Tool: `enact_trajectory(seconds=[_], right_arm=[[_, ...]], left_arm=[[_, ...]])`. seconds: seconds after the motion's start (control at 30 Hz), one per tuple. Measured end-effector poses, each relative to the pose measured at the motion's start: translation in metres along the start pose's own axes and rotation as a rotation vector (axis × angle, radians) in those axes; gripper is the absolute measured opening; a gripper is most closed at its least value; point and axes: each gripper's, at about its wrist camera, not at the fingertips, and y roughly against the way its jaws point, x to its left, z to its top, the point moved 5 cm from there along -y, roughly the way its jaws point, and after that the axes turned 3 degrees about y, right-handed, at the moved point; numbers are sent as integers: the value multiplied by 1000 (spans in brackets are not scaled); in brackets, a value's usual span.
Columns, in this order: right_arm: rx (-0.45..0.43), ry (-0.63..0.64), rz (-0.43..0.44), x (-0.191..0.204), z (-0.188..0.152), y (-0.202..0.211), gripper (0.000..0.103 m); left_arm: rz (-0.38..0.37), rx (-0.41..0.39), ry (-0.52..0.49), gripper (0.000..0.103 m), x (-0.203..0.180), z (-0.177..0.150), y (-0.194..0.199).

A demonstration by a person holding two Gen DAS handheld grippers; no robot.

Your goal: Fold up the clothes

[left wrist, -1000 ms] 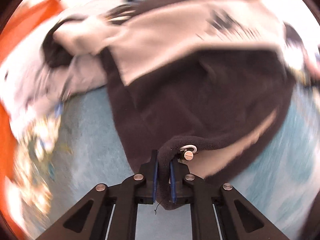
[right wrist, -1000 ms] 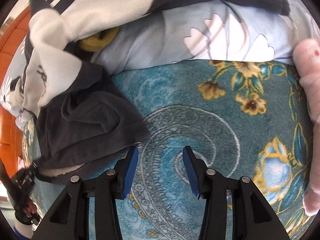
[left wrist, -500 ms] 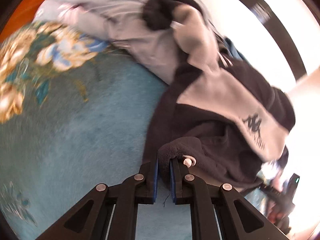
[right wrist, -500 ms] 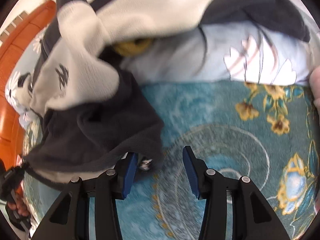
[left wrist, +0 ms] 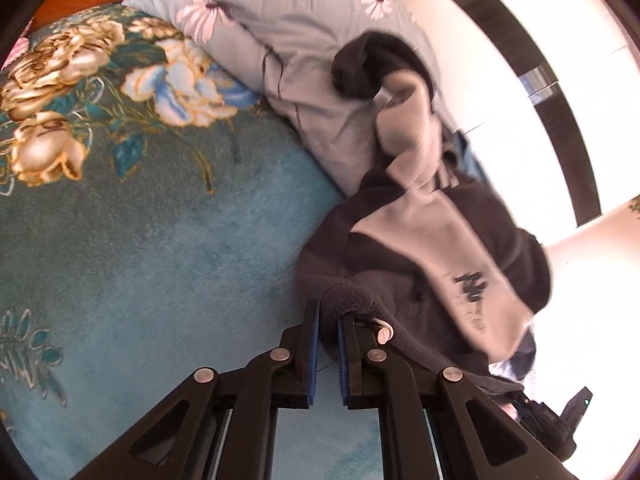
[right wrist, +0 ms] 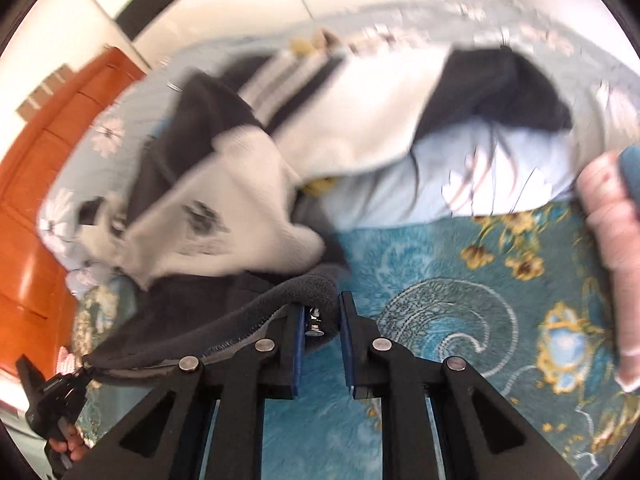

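Dark fleece hem of the black-and-cream jacket (left wrist: 420, 280) clamped in left gripper (left wrist: 328, 320) and right gripper (right wrist: 320, 316); lifting and spreading stage, probably, flattening on teal floral blanket (left wrist: 160, 240) next.

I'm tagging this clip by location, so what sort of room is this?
Most likely a bedroom: a teal floral blanket covers what seems to be a bed, a flower-print pillow lies at its far edge, and orange wooden panelling stands behind.
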Motion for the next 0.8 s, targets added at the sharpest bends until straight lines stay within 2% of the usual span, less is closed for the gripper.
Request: enact_trajectory(seconds=[0.13, 0.3, 0.47, 0.6, 0.8], right_arm=[[-13, 52, 40, 23, -38, 48, 16], [169, 84, 35, 26, -102, 40, 16], [353, 85, 38, 29, -154, 18, 16], [398, 109, 9, 34, -161, 10, 17], [431, 159, -4, 34, -160, 13, 22]], left_arm=[[-9, -28, 25, 8, 15, -9, 31], [24, -16, 119, 8, 62, -30, 47], [73, 19, 205, 8, 103, -38, 34], [61, 64, 254, 8, 117, -42, 21], [37, 116, 243, 10, 123, -50, 25]])
